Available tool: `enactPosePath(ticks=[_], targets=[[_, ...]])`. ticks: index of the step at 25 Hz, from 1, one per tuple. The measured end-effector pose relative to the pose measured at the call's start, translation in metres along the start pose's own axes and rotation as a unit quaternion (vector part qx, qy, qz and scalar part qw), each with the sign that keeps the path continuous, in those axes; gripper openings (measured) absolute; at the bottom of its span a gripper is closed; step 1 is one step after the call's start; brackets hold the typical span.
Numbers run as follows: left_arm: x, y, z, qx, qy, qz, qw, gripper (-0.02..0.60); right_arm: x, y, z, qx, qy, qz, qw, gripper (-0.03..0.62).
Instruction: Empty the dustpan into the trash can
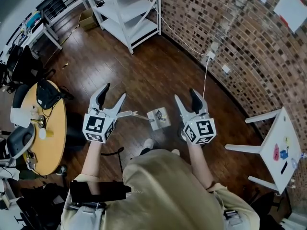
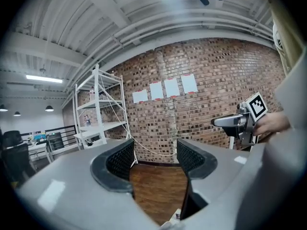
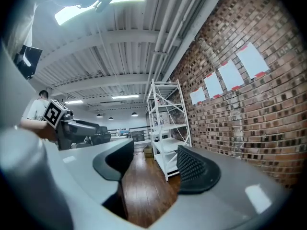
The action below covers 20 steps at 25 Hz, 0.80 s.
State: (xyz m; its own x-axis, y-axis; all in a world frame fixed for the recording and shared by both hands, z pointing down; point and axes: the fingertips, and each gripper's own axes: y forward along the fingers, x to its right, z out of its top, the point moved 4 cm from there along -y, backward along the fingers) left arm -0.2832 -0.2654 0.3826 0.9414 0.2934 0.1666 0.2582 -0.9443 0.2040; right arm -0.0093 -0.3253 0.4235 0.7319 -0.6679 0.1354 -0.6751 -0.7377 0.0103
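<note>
A small pale dustpan [image 1: 159, 117] with bits of debris in it lies on the dark wood floor in front of me, its thin handle [image 1: 132, 113] pointing left. In the head view it sits between my two grippers and below them. My left gripper [image 1: 112, 96] is held level to the left of it, jaws apart with nothing between them. My right gripper [image 1: 186, 97] is to the right of it, also open and empty. Each gripper view shows only floor and room between its pads [image 2: 120, 159] [image 3: 194, 169]. I see no trash can in any view.
A brick wall [image 1: 249, 47] curves along the right, with a white cable [image 1: 206, 75] hanging from it. A white shelf rack [image 1: 127, 13] stands ahead. A round wooden table [image 1: 48, 133] with chairs is at the left, a small white table [image 1: 280, 147] at the right.
</note>
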Motion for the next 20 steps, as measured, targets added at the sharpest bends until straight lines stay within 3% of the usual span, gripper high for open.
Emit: enactPosePath(ticks=[9, 15, 20], targets=[[-0.037, -0.014, -0.007, -0.036, -0.008, -0.036, 0.9987, 0.275, -0.003, -0.004, -0.005, -0.011, 0.0, -0.004, 1.0, 0.268], [-0.052, -0.021, -0.016, -0.078, 0.035, -0.064, 0.9943, 0.275, -0.006, -0.009, -0.01, -0.017, -0.002, -0.01, 1.0, 0.268], [-0.049, -0.024, -0.028, -0.129, 0.09, -0.117, 0.9806, 0.279, -0.008, -0.012, -0.008, -0.022, -0.005, -0.016, 1.0, 0.268]])
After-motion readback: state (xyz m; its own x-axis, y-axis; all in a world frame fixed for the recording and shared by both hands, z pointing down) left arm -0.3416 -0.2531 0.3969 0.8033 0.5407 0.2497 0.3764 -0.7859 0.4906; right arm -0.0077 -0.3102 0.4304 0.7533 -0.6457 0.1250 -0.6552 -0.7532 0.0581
